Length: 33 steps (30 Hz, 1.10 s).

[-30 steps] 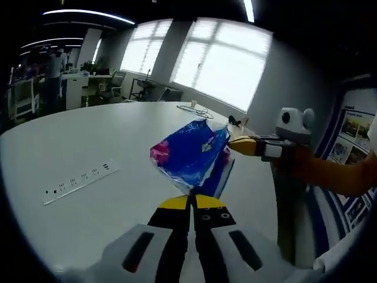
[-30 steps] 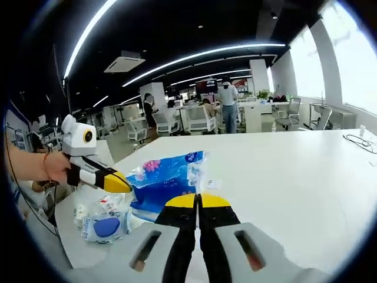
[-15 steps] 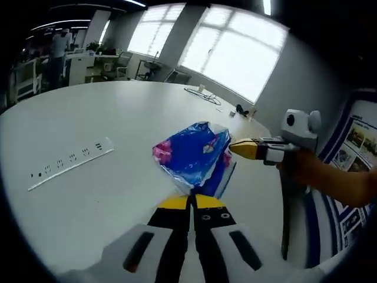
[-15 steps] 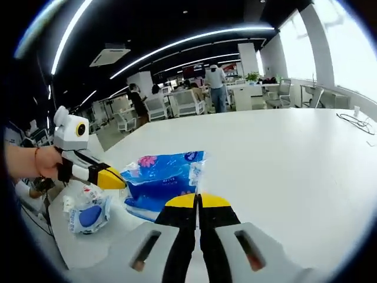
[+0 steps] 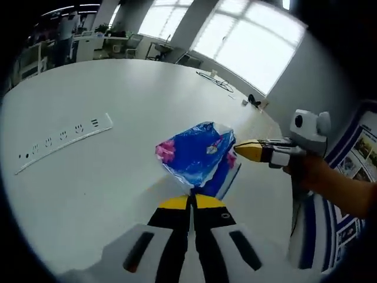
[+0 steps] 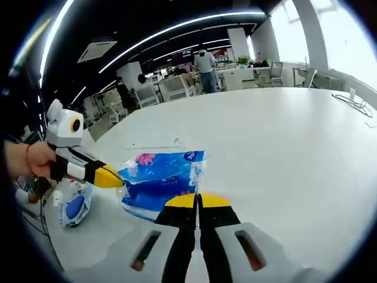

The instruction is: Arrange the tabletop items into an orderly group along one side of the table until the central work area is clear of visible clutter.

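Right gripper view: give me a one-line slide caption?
Both tongs, right and left, pinch the blue plastic pack above the white table.

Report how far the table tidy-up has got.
Done: little that the pictures can confirm; a small white-and-blue packet lies near the table edge. In hand: both grippers are shut on the blue plastic pack, the left gripper at one end, the right gripper at the other. Left: setting the pack down by the edge, and the power strip out on the table.
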### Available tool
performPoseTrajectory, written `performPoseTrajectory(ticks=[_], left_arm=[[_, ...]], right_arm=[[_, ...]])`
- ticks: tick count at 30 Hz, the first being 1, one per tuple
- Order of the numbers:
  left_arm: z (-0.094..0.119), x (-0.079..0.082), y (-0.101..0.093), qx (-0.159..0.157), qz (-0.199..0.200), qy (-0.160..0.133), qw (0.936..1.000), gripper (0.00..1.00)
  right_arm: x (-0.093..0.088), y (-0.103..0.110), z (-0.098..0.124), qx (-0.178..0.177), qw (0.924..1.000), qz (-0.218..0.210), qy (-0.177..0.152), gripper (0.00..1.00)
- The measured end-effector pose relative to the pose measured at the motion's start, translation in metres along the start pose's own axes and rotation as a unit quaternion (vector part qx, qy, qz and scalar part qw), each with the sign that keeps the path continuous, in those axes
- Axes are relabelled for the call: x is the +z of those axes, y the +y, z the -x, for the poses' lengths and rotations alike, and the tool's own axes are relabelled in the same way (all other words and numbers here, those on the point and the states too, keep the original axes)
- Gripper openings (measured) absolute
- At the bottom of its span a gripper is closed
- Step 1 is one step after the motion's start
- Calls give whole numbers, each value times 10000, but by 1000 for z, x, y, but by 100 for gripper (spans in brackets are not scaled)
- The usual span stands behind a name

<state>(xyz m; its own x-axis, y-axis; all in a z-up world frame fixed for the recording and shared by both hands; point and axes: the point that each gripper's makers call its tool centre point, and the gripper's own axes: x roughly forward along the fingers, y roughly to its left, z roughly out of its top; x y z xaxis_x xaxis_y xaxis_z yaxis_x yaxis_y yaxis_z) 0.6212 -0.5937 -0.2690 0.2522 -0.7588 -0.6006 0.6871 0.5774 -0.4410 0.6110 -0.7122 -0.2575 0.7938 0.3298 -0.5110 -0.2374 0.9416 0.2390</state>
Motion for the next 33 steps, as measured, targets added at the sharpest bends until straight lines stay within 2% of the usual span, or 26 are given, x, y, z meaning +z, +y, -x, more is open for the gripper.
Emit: performPoseTrajectory(ticks=[14,33], left_arm=[[-24,-16,13,76,170,284,9994,0],[-36,-30,22,139,401,538,9976,0]], right_arm=[[-24,-13,-18,-35,9995,-158,283,0],[-43,-21,-28,-99,9983,-294,494,0]])
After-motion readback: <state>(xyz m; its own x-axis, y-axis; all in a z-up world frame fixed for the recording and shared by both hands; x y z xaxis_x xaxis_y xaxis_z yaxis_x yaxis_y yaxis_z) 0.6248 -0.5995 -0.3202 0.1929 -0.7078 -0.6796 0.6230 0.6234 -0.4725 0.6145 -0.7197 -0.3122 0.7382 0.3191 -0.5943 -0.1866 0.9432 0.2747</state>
